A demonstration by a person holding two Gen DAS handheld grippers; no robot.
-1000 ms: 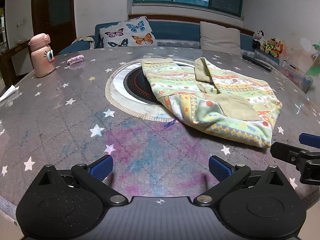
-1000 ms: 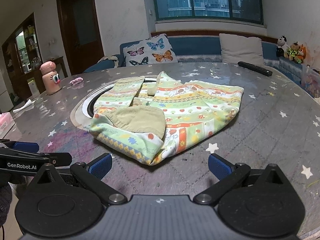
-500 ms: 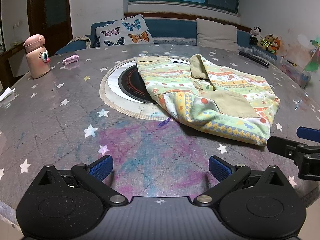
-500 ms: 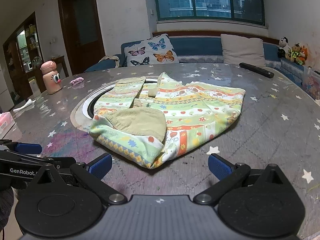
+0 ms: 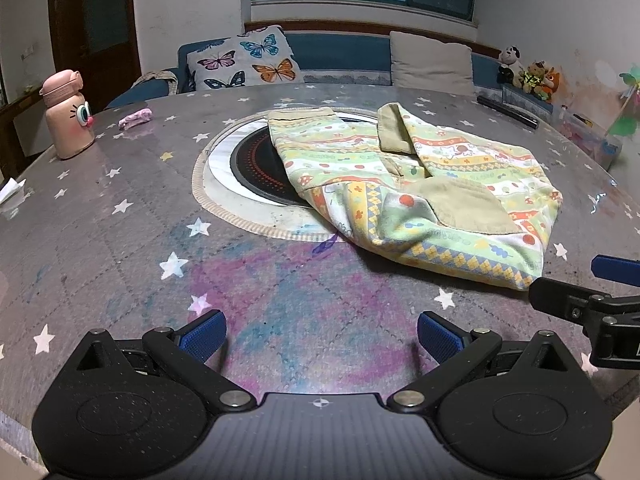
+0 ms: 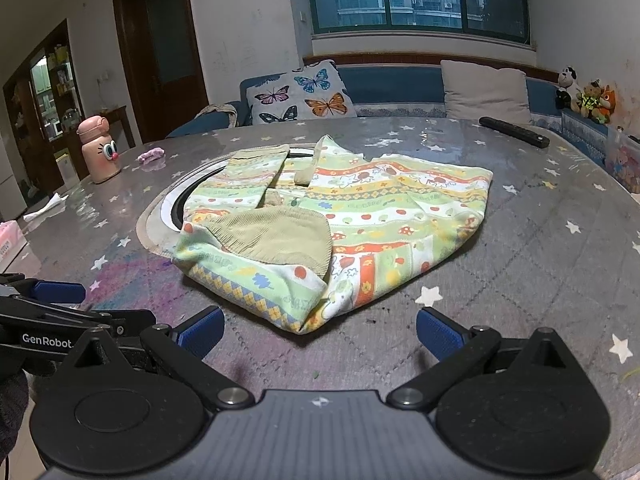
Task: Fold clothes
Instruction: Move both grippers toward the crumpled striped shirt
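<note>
Risk sits at the near hem: both the left gripper (image 5: pixel 322 330) and right gripper (image 6: pixel 320 330) hover spread wide, empty, while the garment (image 6: pixel 360 216) lies bunched at twelve o'clock mid-table, so a single-layer pinch could drag it.

One garment (image 6: pixel 340 216), one pink bottle (image 6: pixel 98 150), two cushions (image 6: pixel 302 94) (image 6: pixel 486 90), three plush toys (image 6: pixel 586 96), one remote (image 6: pixel 514 132).
</note>
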